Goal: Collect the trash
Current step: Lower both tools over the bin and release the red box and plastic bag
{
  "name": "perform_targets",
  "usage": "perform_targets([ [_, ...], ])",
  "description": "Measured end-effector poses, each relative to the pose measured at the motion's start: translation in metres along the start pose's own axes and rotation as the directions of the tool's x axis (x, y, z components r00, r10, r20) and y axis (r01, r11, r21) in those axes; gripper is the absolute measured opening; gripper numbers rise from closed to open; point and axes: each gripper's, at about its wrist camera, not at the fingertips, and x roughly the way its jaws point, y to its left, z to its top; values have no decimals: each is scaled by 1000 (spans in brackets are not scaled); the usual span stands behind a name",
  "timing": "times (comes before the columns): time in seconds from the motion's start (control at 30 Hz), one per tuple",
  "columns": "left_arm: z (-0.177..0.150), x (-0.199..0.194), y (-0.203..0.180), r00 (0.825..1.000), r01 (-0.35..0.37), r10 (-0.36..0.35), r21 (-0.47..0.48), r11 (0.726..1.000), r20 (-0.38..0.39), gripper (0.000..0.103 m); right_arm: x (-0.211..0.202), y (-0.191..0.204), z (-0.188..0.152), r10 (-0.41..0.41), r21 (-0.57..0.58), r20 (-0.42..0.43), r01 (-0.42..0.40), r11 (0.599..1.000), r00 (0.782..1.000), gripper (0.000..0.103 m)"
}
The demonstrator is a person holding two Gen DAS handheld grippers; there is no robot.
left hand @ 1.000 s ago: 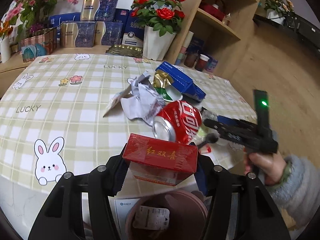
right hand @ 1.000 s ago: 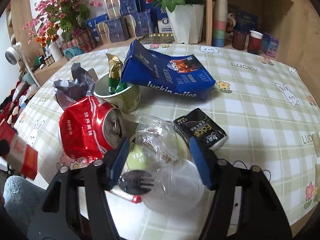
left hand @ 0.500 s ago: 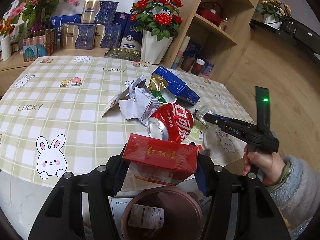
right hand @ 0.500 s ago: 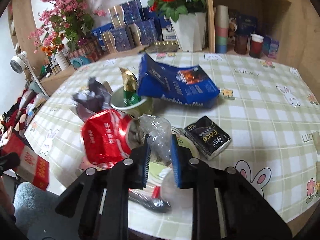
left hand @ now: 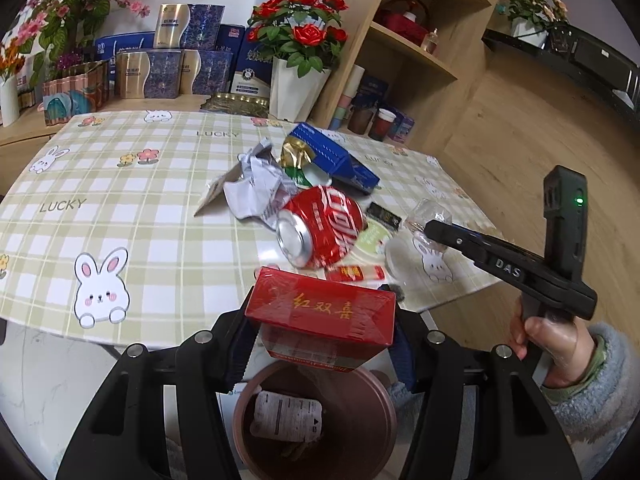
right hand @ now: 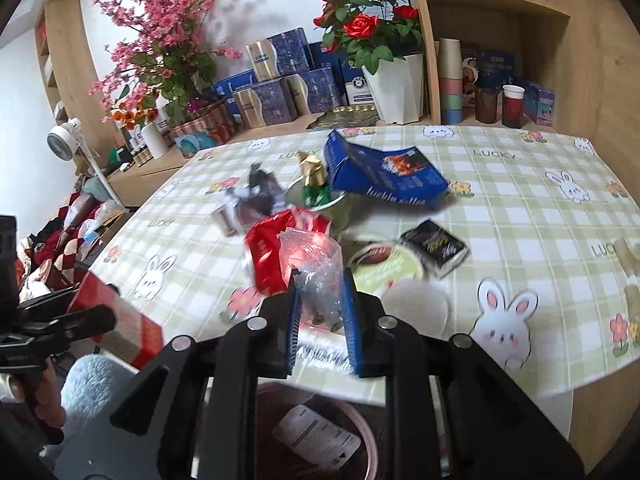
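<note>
My left gripper (left hand: 322, 320) is shut on a red carton (left hand: 320, 308), held just off the table's near edge above a brown bin (left hand: 360, 384). The bin (right hand: 370, 440) holds a white labelled wrapper. My right gripper (right hand: 322, 292) is shut on a crumpled clear plastic wrapper (right hand: 316, 264), lifted above the table edge. From the left wrist view it appears at the right (left hand: 430, 229), a hand on its handle. On the table lie a crushed red can (left hand: 324, 226), crumpled paper (left hand: 256, 188), a blue coffee bag (right hand: 384, 176) and a black packet (right hand: 434, 246).
A green cup (right hand: 320, 204) with gold foil stands behind the can. A green lid (right hand: 390, 270), a clear lid (left hand: 400, 260) and a small red packet (left hand: 354, 274) lie near the table edge. A white pot of red roses (left hand: 298, 88), boxes and wooden shelves stand behind the table.
The right gripper closed on the clear plastic wrapper, lifted it off the table and drew back toward the bin. The left gripper pulled back slightly with the red carton still held.
</note>
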Motion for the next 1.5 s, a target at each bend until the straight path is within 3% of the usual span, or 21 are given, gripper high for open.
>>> perform_targets([
  [0.4,-57,8,-11,992,-6,8,11,1000,-128,56,-28,18,-63,39,56,-63,-35,998,997,23],
  [0.87,-76,32,-13,971,-1,1,-3,1000,-240,57,-27,19,-80,52,75,-92,-46,996,994,23],
  [1.03,-74,27,-15,976,-17,18,7,1000,-215,78,-26,17,-82,54,80,-105,-46,996,993,23],
  [1.1,-73,23,-16,979,-38,40,15,999,-197,81,-24,16,-83,55,86,-111,-46,995,992,23],
  [1.37,-75,4,-9,981,-174,171,-20,985,-94,89,-17,20,-93,55,101,-146,-41,994,988,23],
  [1.5,-83,5,-5,975,-198,191,-52,979,-113,89,-6,23,-109,63,126,-197,-39,991,978,23],
])
